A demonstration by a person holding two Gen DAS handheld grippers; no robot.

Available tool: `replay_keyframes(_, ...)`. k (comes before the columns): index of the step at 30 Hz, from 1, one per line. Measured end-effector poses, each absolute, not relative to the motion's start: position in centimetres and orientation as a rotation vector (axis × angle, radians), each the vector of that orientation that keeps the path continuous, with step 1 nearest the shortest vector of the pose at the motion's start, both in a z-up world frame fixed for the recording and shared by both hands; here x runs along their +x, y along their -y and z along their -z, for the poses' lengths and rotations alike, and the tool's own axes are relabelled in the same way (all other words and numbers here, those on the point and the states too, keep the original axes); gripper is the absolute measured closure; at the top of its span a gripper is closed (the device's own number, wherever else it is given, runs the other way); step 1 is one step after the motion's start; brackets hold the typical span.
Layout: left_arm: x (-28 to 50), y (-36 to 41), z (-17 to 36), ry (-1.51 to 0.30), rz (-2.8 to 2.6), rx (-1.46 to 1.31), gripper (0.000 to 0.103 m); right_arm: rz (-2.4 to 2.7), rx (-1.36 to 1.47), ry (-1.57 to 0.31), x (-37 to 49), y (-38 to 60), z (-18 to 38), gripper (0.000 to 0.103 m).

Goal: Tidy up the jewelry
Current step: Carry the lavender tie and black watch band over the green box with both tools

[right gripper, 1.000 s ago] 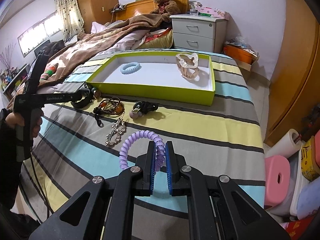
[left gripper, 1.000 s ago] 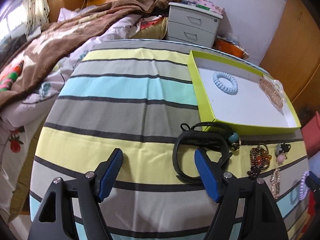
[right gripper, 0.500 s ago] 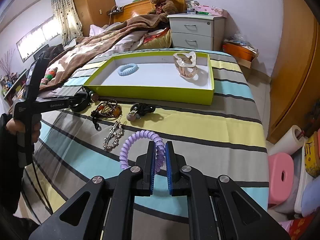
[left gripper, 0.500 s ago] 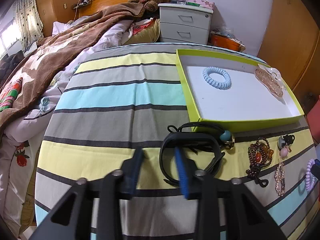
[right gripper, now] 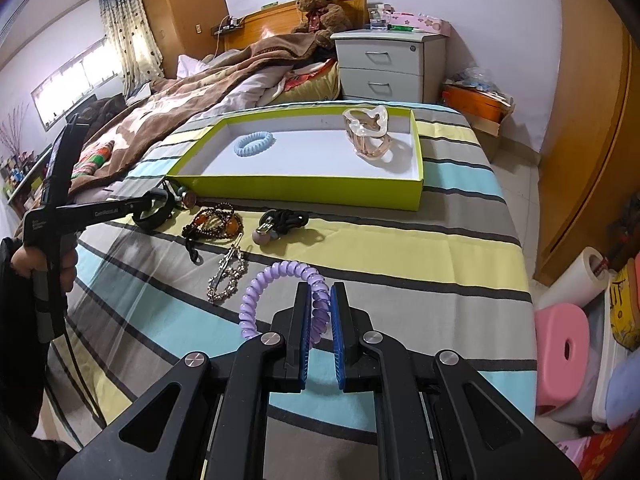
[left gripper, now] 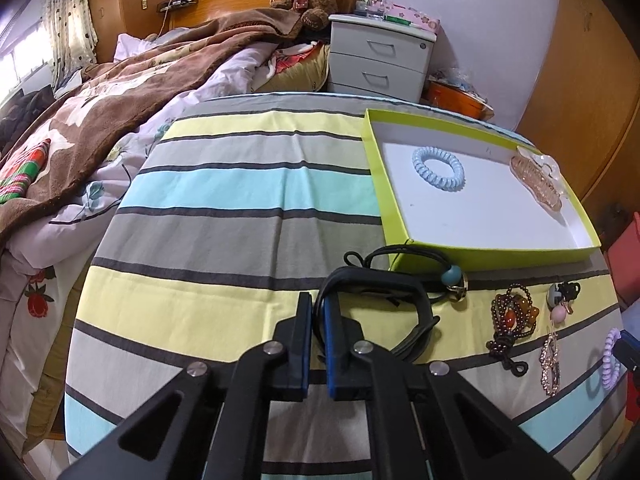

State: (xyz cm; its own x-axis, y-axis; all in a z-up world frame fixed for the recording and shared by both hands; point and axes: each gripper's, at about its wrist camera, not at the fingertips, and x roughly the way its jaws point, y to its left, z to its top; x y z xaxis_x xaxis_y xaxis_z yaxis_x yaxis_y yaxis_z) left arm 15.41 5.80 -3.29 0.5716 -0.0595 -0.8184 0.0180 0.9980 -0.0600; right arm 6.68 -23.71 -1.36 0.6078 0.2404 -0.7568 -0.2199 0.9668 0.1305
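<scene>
My left gripper (left gripper: pixel 318 312) is shut on the left side of a black wristband (left gripper: pixel 384 284) lying on the striped cloth, in front of the lime green tray (left gripper: pixel 492 258). My right gripper (right gripper: pixel 320 304) is shut on a purple spiral hair tie (right gripper: pixel 276 276) held just above the cloth. The tray (right gripper: pixel 300 190) holds a blue spiral hair tie (right gripper: pixel 254 143) and a clear pink hair claw (right gripper: pixel 370 132). A brown bead bracelet (right gripper: pixel 214 226), a rhinestone piece (right gripper: pixel 226 276) and a black hair tie with a pink ball (right gripper: pixel 280 224) lie before the tray.
A black cord with a blue bead (left gripper: pixel 450 276) lies against the tray's near wall. A bed with a brown blanket (left gripper: pixel 120 92) is on the left and a grey nightstand (left gripper: pixel 380 60) behind. A pink stool (right gripper: pixel 564 344) stands on the floor at right.
My left gripper went from wide open to shut on the black wristband. My right gripper kept its hold on the purple hair tie and rose slightly.
</scene>
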Motion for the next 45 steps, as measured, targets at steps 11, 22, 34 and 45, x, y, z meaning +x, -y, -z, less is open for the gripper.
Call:
replay_keyframes(11,14.1,-6.6,1.9,-0.927,0.046,-0.082,0.097,-0.258,0.035,-0.858,6.1,23.8,0.7,0.093)
replay_keyframes(22,12.9,-6.6,-0.4,-0.893,0.070,-0.099,0.097,-0.257,0.041,-0.810,5.8,23.6,-1.1,0.093)
replay_keyframes(34,13.4,-5.4,-3.9,-0.828,0.107,-0.094,0.097,-0.237,0.030,-0.764,7.9,23.8,-3.5,0.093)
replay_keyframes(45,16.2,-2.5,-4.7,-0.820,0.163,-0.091,0.097,-0.230,0.008,-0.771,14.2,22.8,-4.6,0.093)
